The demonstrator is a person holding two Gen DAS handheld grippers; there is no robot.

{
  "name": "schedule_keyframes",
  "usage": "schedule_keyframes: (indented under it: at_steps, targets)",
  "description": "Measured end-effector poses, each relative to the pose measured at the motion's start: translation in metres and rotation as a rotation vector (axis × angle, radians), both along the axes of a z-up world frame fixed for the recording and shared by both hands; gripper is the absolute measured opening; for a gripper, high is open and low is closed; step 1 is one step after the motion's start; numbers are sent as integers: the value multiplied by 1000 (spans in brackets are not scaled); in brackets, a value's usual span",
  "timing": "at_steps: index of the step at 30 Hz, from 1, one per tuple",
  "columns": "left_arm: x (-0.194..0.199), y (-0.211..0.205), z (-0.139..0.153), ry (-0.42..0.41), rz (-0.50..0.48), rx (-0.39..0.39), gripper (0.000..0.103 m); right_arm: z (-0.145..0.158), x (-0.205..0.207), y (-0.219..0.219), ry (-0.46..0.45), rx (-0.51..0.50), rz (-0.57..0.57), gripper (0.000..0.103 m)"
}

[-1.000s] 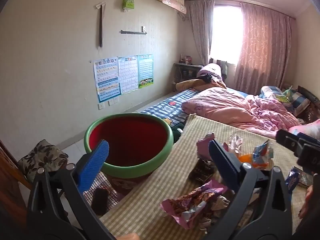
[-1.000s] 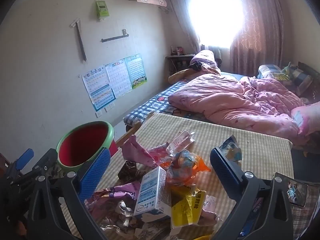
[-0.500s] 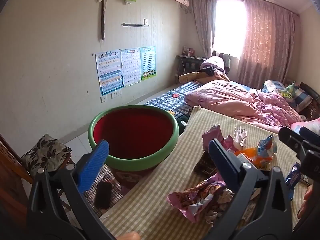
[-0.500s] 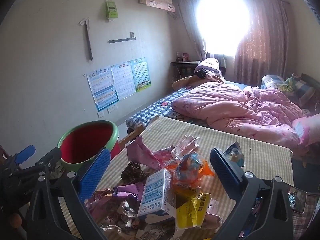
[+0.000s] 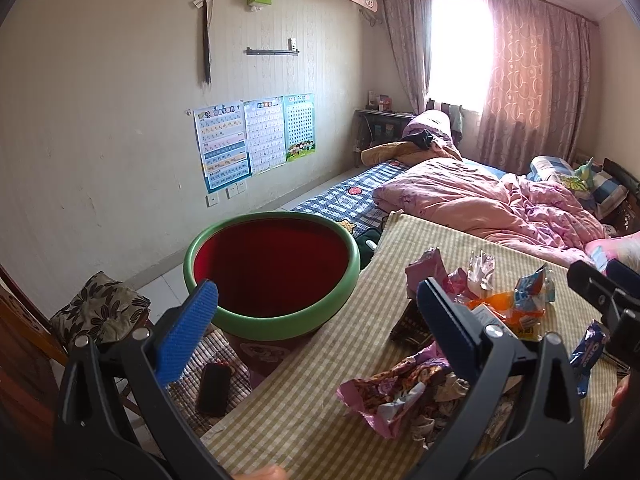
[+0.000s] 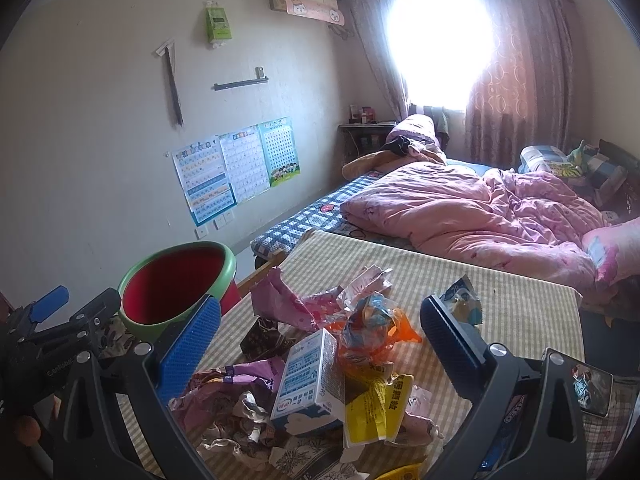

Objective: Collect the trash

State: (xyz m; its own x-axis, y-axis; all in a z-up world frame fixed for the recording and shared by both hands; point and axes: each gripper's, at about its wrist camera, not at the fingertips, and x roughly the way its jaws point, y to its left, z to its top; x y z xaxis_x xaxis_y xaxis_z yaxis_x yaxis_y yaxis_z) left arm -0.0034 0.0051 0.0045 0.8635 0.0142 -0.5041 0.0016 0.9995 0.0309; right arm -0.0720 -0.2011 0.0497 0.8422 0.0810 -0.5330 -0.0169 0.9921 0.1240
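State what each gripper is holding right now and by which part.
Nothing is held. The left gripper and right gripper are both open, with nothing between their blue fingers, above the pile of crumpled snack wrappers.

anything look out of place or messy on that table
Yes: a heap of crumpled snack wrappers and a small milk carton lies strewn over the checked tablecloth, none of it in the green-rimmed red bin beside the table. Both grippers are open and empty.
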Motion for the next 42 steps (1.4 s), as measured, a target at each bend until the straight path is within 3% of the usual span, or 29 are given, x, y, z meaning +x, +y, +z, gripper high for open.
schedule_keyframes:
  at_steps: [42]
  targets:
    - [8,-1,-1,15,-5,1,98,-7,-2,-4,-7,-7,-15,96]
